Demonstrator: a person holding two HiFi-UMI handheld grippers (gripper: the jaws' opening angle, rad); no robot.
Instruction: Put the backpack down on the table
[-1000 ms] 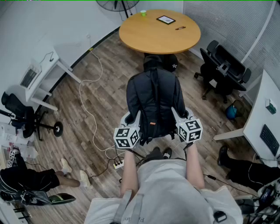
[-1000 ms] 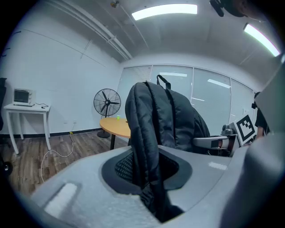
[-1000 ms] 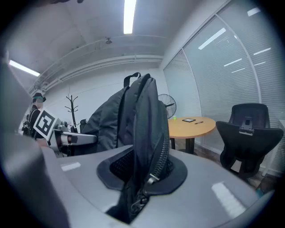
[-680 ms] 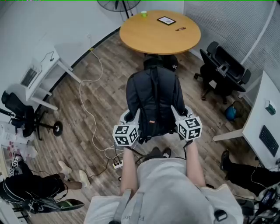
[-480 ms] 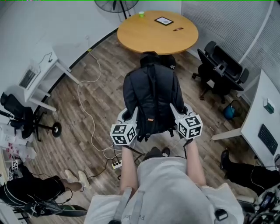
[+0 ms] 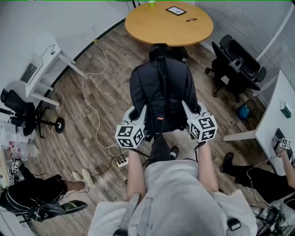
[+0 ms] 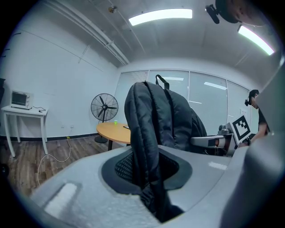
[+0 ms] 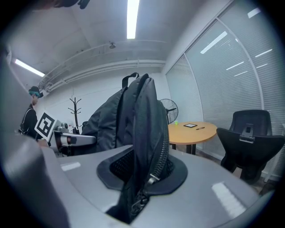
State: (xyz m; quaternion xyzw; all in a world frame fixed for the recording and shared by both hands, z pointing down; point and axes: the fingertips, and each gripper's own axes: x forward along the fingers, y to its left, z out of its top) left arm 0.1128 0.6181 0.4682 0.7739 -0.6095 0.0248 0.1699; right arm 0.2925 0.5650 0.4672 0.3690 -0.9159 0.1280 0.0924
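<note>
A black backpack (image 6: 161, 92) hangs in the air over the wooden floor, upright between my two grippers. My left gripper (image 6: 138, 114) is shut on its left edge; in the left gripper view the padded fabric (image 7: 153, 124) runs down between the jaws of that gripper (image 7: 149, 178). On the right edge my right gripper (image 6: 190, 110) is shut. The right gripper view shows the zipper seam (image 8: 144, 120) clamped in that gripper (image 8: 142, 178). The round wooden table (image 6: 156, 28) stands just beyond the backpack, also seen as a table (image 7: 113, 130) and a table (image 8: 191, 130).
The table carries a green cup (image 6: 151, 3), a tablet (image 6: 176, 10) and a pen (image 6: 191, 20). Black office chairs (image 6: 237, 64) stand at the right, a white side table (image 6: 41, 69) at the left. A cable and power strip (image 6: 120, 162) lie on the floor. A floor fan (image 7: 104, 107) stands behind the table.
Both grippers keep their hold on the backpack. The table sits a little higher in the head view and the person's leg has stepped forward. The person at the lower left has shifted.
</note>
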